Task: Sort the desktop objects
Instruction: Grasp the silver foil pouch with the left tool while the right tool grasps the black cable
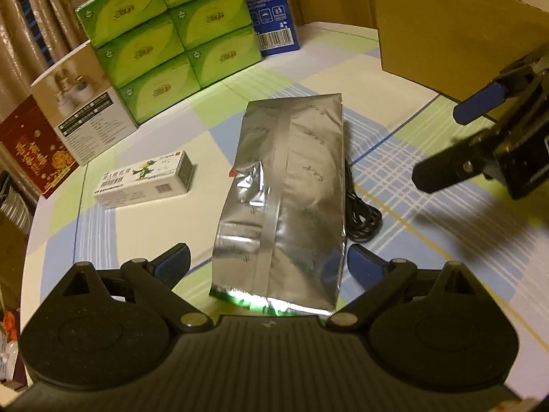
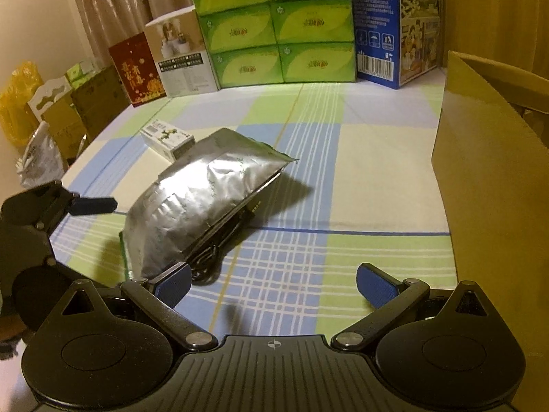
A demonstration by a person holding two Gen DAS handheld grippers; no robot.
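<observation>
One silver pouch (image 1: 284, 202) lies flat on the checked bench (image 1: 394, 168), lengthwise between the spread fingers of the left tool (image 1: 269, 262). That tool is wide open and holds nothing; its blue pads sit either side of the pouch's near end, apart from it. A black cable (image 1: 362, 219) pokes out from under the pouch's right edge, so the pouch rests tilted on it in the right wrist view. Just left of the pouch, apart from it, lies a small white box (image 1: 145, 180) with a green figure printed on it.

The right tool (image 2: 272, 283) is also wide open and empty, over bare cloth to the right of the pouch; in its own view its left pad overlaps the pouch's near corner, though I cannot tell whether they touch. A tall cardboard box (image 2: 487, 185) stands at the right side of the bench. Along the far edge stand a stack of green packs (image 2: 274, 24), a blue carton (image 2: 394, 24) to their right, and a white box (image 2: 182, 58) and a red box (image 2: 137, 68) to their left.
</observation>
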